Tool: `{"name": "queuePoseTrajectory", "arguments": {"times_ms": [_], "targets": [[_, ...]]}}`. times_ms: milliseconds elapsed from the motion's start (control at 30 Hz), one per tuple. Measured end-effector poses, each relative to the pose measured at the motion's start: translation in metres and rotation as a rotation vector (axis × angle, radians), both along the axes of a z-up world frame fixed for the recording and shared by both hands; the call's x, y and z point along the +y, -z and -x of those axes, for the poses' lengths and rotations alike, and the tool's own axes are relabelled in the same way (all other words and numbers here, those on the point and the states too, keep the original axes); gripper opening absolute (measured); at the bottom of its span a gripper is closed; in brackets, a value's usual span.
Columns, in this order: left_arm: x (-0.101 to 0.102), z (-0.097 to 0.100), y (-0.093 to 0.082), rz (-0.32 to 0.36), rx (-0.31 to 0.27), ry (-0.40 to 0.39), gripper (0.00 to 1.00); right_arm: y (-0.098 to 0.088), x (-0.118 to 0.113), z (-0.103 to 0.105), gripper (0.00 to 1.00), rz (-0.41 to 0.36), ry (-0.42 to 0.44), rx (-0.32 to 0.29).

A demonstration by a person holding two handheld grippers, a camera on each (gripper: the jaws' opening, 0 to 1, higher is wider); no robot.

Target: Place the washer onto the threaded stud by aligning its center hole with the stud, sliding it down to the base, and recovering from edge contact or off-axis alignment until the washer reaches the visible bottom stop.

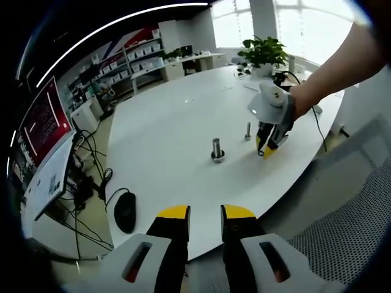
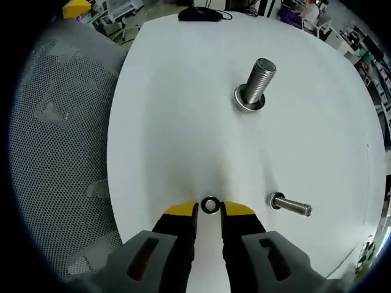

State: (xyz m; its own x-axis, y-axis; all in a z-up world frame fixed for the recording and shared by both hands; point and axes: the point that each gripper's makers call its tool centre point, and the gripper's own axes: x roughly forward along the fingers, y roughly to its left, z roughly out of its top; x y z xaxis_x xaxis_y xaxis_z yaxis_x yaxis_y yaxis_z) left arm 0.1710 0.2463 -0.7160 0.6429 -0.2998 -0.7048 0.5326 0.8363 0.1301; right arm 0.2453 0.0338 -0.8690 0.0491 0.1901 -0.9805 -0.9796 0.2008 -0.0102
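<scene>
The washer (image 2: 210, 205) lies flat on the bench (image 2: 177, 122) between the right tool's (image 2: 210, 209) parted tips, ungripped and well short of the studs (image 2: 256, 82), so everything remains; the left tool (image 1: 204, 212) hangs back, tips apart.

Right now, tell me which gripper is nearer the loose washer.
Right. The right gripper has the washer lying between its fingertips on the table. The left gripper hangs back at the table's edge, beyond the large stud.
</scene>
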Motion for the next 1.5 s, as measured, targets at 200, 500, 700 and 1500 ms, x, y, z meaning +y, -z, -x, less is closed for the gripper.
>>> {"name": "queuePoseTrajectory", "arguments": {"times_ms": [200, 500, 700, 1500], "targets": [[0.0003, 0.0, -0.0005, 0.001, -0.002, -0.003, 0.18, 0.0005, -0.0017, -0.0022, 0.15, 0.02, -0.001, 0.006], [0.0006, -0.0008, -0.0002, 0.001, -0.002, -0.005, 0.18, 0.0039, -0.0024, -0.0047, 0.14, 0.048, 0.007, 0.007], [0.0009, -0.0006, 0.0003, -0.001, 0.0, -0.006, 0.18, 0.0026, -0.0031, -0.004, 0.14, 0.043, 0.035, 0.01], [0.0, 0.0006, 0.0015, -0.004, 0.008, 0.001, 0.18, -0.0024, -0.0061, -0.0017, 0.14, -0.029, 0.13, -0.018]]}}
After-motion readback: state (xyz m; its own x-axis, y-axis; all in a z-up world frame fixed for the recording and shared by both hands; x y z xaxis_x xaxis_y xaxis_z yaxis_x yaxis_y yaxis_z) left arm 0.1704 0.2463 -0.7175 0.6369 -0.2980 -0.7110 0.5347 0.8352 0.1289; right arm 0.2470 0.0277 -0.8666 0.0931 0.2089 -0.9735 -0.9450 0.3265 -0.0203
